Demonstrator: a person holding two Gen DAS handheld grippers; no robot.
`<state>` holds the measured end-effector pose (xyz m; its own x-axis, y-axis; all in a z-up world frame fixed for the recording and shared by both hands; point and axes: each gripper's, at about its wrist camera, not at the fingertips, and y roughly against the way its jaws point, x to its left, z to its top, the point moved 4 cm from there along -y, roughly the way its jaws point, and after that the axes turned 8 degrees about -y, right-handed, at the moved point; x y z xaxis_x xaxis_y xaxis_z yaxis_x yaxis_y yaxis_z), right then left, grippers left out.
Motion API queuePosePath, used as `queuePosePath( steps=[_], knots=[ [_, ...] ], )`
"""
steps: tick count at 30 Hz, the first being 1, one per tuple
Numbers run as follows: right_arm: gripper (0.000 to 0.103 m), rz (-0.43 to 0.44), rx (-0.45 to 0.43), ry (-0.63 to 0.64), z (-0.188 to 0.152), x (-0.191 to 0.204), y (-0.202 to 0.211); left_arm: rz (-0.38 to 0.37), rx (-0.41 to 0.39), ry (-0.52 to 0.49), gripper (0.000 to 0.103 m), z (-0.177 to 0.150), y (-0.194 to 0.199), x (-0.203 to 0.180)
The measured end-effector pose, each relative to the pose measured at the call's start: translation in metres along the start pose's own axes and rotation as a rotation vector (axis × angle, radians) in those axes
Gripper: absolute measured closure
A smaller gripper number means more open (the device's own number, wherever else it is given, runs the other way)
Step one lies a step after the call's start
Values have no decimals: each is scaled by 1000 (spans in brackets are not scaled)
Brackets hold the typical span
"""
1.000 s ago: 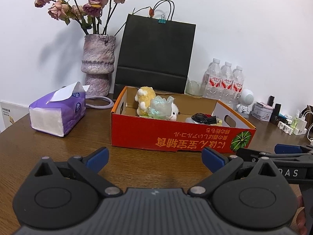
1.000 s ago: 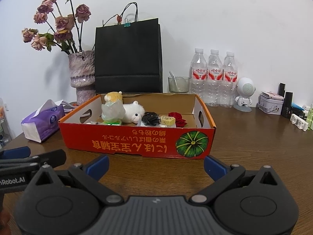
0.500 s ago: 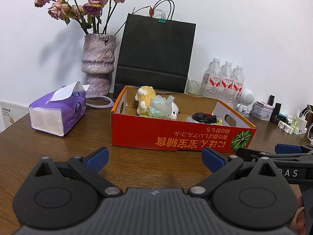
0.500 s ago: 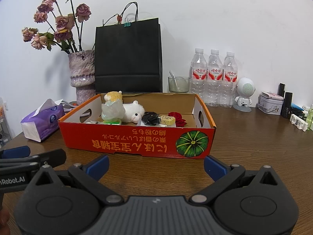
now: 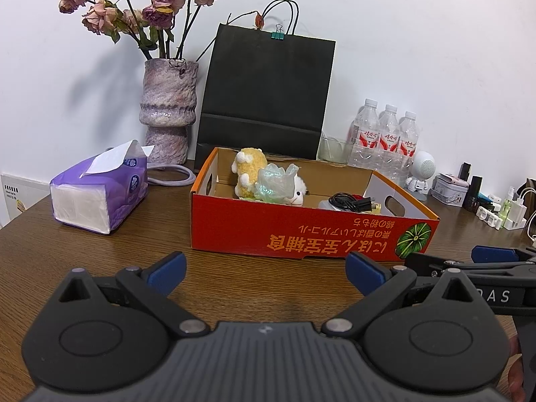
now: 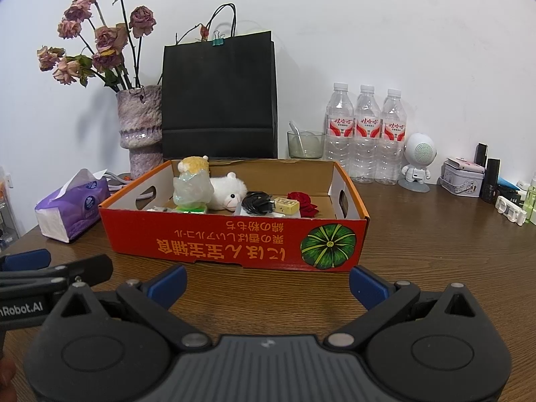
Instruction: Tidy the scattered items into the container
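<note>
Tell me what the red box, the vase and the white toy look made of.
Red box: printed cardboard, matte, brown raw inside walls. Vase: probably glazed ceramic, mottled purple with glossy highlights. White toy: plush fabric, fuzzy surface.

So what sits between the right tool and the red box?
Nothing: in the right wrist view only bare wooden table runs from the open right tool to the red box.
</note>
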<state>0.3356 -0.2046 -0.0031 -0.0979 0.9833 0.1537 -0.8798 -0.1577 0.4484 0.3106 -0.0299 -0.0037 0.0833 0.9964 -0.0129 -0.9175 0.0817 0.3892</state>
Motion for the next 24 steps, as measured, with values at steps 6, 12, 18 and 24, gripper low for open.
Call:
queuePosePath(
  steps=[6, 12, 18, 24],
  knots=[
    [0, 1, -2, -1, 0, 0, 0, 9, -5, -14, 0, 2, 2, -1],
    [0, 1, -2, -1, 0, 0, 0, 25, -16, -29, 0, 3, 3, -2],
    [0, 2, -2, -4, 0, 0, 0, 31, -43, -43, 0, 3, 5, -4],
    [0, 5, 3, 1, -1, 1, 0, 10, -13, 20, 0, -3, 1, 4]
  ],
)
